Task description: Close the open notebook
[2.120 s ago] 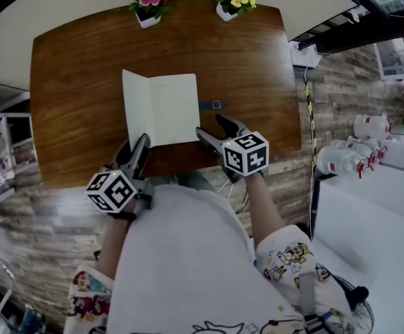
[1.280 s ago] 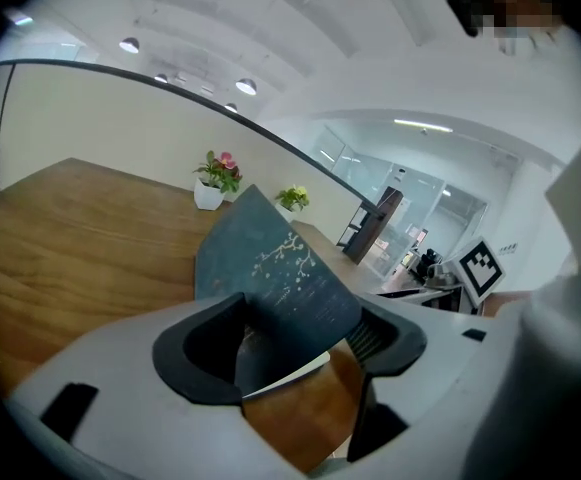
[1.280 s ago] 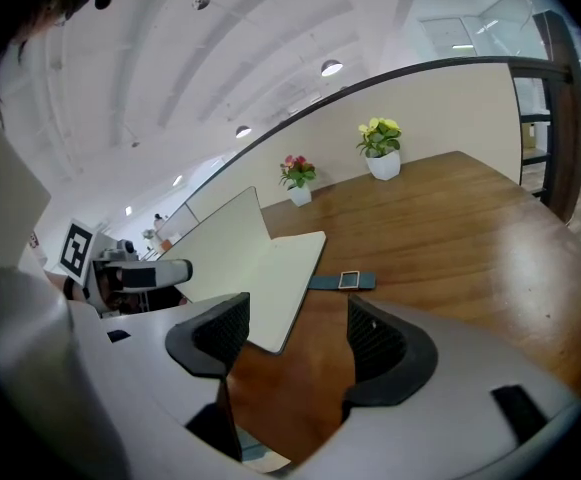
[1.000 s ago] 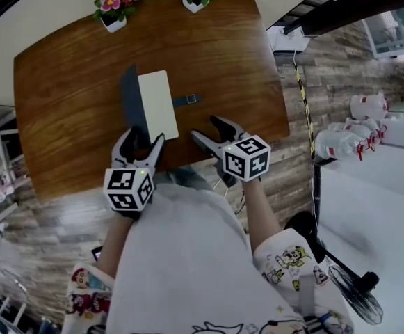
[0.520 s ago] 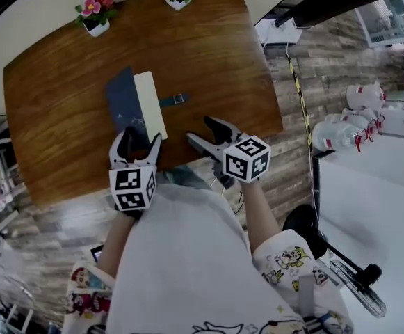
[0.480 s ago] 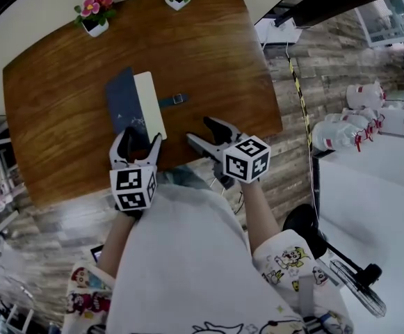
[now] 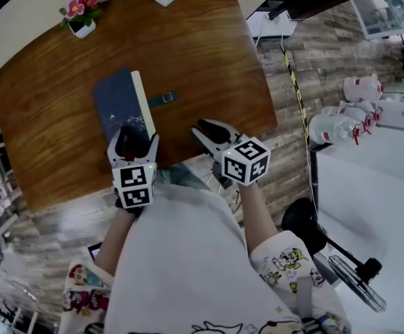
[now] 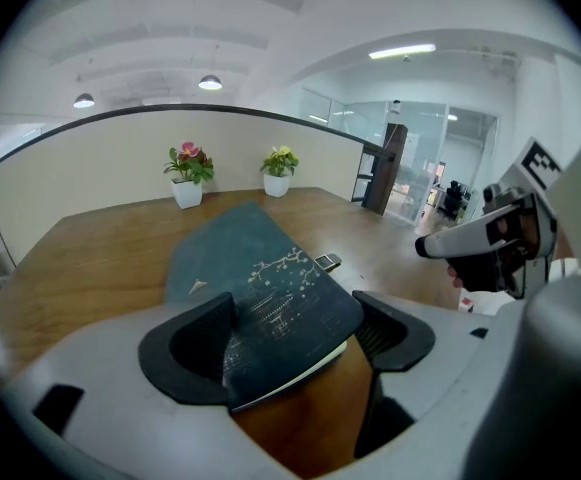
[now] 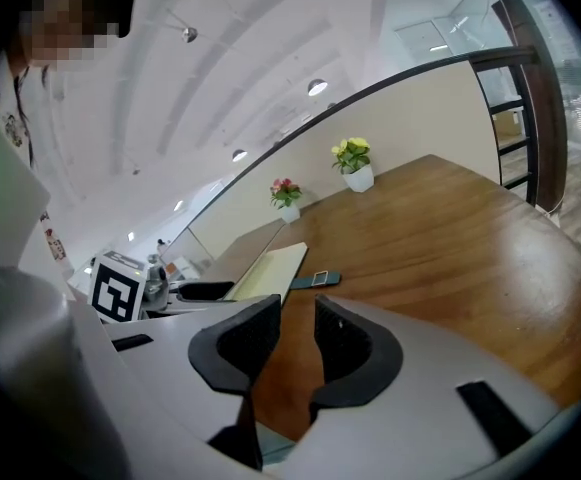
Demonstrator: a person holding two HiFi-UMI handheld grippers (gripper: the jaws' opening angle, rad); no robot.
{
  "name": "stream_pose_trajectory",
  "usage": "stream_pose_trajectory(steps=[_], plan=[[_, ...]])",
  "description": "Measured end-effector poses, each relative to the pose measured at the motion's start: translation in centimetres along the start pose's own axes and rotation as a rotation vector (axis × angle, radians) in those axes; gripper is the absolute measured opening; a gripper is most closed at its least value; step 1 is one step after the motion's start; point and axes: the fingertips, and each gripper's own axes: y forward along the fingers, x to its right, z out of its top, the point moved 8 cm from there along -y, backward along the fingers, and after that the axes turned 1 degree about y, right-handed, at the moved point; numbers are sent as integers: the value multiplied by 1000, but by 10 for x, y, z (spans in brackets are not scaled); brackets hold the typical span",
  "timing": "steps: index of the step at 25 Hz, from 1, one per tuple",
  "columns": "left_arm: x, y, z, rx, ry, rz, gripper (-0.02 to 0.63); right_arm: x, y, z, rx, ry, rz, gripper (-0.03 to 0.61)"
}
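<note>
Notebook (image 7: 120, 103) lies on table (image 7: 208, 61), almost shut. Left gripper (image 7: 135, 136), jaws just opening, stands wide around its near corner, not pinching; right gripper (image 7: 207, 127), jaws just closing, is nearly together, empty.

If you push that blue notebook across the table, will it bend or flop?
Probably not: the notebook seems stiff, since its cover looks flat and unbent while tilted over the pages. It would likely slide rather than roll, lying flat on the smooth wooden table. The strap sticking out beside it looks thin, so it may flop or drag.
</note>
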Motion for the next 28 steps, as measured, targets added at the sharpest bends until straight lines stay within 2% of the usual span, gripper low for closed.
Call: stream_pose_trajectory(steps=[9,17,28], plan=[[8,10,-6,-43,43,1,356,9,-18,-11,3,32,-45,84],[7,12,-5,-21,-32,-50,354,10,-25,-13,10,30,-69,83],[-25,-14,13,55,-75,-24,354,-12,-12,4,21,-13,-58,81]])
